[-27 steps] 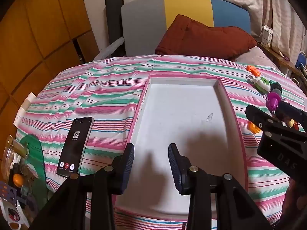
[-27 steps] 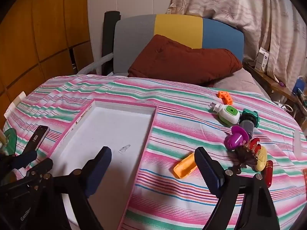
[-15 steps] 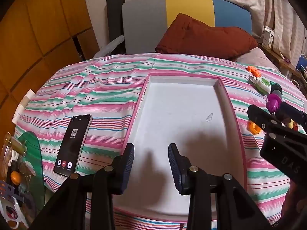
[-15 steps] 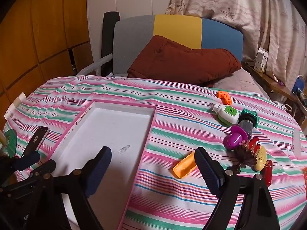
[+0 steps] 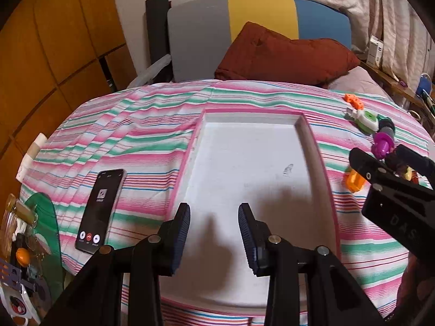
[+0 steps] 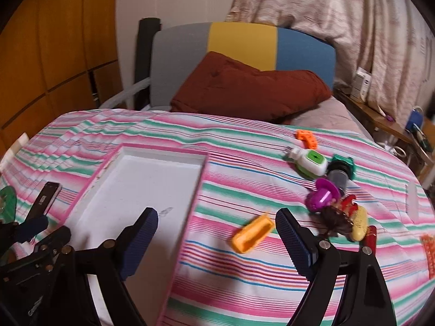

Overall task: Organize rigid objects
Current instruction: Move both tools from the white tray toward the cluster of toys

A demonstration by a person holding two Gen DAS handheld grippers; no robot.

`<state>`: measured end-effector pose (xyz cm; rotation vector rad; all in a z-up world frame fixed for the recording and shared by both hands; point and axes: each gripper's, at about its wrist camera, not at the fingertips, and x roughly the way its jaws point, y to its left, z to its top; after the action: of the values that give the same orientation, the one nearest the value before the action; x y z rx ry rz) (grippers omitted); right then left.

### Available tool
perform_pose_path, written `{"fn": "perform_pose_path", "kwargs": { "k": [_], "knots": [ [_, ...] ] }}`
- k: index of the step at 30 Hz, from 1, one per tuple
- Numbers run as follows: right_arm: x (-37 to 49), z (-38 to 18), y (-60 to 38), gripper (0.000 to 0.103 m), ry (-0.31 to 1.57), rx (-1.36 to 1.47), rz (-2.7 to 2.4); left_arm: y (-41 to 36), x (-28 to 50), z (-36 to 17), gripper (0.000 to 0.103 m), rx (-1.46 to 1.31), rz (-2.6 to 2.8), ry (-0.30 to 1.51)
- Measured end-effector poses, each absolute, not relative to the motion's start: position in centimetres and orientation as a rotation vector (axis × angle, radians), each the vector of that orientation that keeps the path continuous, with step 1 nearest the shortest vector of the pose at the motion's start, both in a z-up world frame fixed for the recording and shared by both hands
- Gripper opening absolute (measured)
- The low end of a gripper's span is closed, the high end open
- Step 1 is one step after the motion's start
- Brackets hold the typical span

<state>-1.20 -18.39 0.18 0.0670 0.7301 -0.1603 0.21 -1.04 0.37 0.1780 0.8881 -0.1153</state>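
Fingers (image 5: 182, 231) hover over white tray (image 5: 244, 125) on striped bedspread (image 5: 122, 135).

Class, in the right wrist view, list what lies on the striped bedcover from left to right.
Phone → white tray → orange scoop-shaped piece → purple toy → red cylinder

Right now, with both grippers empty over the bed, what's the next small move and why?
Probably ease the right gripper forward and down around the orange piece. Its jaws stand wide open and empty, that piece lies loose on the striped cover just ahead between the pads, nearest the white tray, and the tray holds nothing yet.
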Motion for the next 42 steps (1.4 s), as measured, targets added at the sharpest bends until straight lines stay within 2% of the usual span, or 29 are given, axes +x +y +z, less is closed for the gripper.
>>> {"fn": "perform_pose_path", "kwargs": {
  "k": [18, 29, 42],
  "knots": [
    [-2.6, 1.2, -22.7, 0.089, 0.715, 0.159, -0.278, -4.0, 0.1, 2.0, 0.037, 0.208, -0.191, 0.863],
    [-5.3, 1.4, -28.3, 0.089, 0.748, 0.158, -0.426, -8.8, -2.0, 2.4, 0.037, 0.311, -0.335, 0.820],
    [-6.8, 0.8, -34.7, 0.089, 0.755, 0.248, -0.527, -12.6, -2.7, 0.6, 0.037, 0.342, -0.492, 0.919]
  ]
}}
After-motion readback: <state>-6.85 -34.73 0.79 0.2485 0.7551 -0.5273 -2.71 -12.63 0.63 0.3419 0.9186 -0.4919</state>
